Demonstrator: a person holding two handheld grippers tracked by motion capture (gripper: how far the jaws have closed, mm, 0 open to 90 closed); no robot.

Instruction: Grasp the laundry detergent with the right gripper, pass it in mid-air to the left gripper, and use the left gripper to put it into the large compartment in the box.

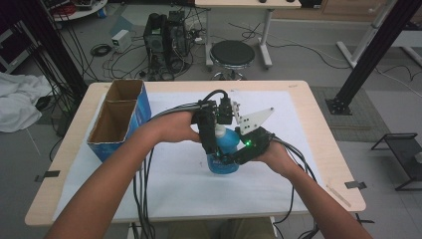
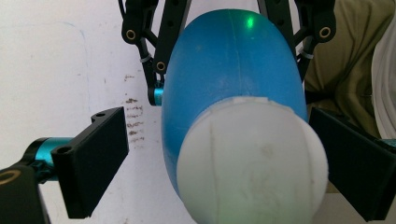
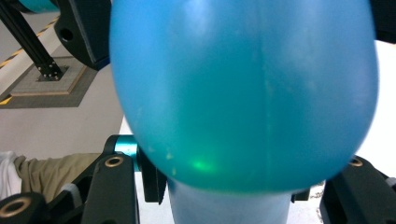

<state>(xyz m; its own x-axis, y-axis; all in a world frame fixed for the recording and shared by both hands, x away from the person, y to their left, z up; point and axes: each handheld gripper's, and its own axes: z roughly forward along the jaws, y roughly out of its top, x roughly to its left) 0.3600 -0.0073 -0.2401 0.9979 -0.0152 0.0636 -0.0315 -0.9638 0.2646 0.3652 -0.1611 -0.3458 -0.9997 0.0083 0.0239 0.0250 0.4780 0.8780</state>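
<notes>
A blue bottle with a white cap stands over the middle of the white sheet. My right gripper comes in from the right and is shut on its blue body; its jaws sit low on either side. My left gripper points down over the top. In the left gripper view its jaws straddle the white cap. The left pad stands clear of the cap and the right pad is close beside it, so this gripper is open.
An open cardboard box with blue sides stands at the table's left. The white sheet covers most of the wooden tabletop. Cables trail off the front edge. A black stool and computer gear stand beyond the far edge.
</notes>
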